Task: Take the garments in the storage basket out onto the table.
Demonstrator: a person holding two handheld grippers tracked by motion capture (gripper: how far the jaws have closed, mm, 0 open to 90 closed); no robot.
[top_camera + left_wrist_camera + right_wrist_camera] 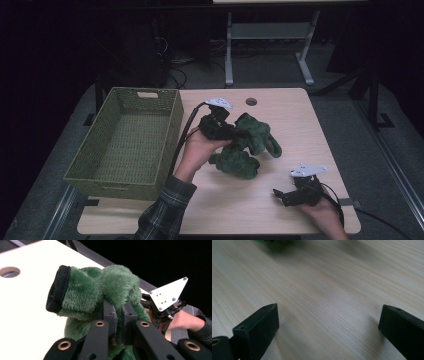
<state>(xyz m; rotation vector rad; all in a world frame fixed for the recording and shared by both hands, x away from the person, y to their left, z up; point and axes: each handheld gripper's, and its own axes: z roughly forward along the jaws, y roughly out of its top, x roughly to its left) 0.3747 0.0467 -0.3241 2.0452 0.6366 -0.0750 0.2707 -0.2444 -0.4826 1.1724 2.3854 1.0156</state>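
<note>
Grippers: we count two, one in each of the person's hands.
Left gripper [235, 132]: in the left gripper view we see its two black jaws pressed nearly together, pinching a fold of the green plush garment [100, 292] between them. In the high view it is held near the middle of the table.
Right gripper [280, 196]: in the right gripper view its two jaws stand spread wide apart with bare wood between them. In the high view it rests low on the table near the right front corner, well apart from the plush.
Green plush garment: we count one, a fuzzy dark green piece with one black ribbed cuff [57, 288] showing. It lies bunched at the middle of the table, right of the basket, partly raised at the left gripper and partly resting on the wood.
Basket [85, 170]: one, woven and olive green, rectangular, standing at the table's left side with its left part past the edge.
Table [295, 125]: one, light wood, with one round cable hole [251, 102] near its far edge.
Grey three-cornered plates: we count two, one atop each gripper.
Sleeve [165, 212]: one plaid sleeve on the left forearm.
</note>
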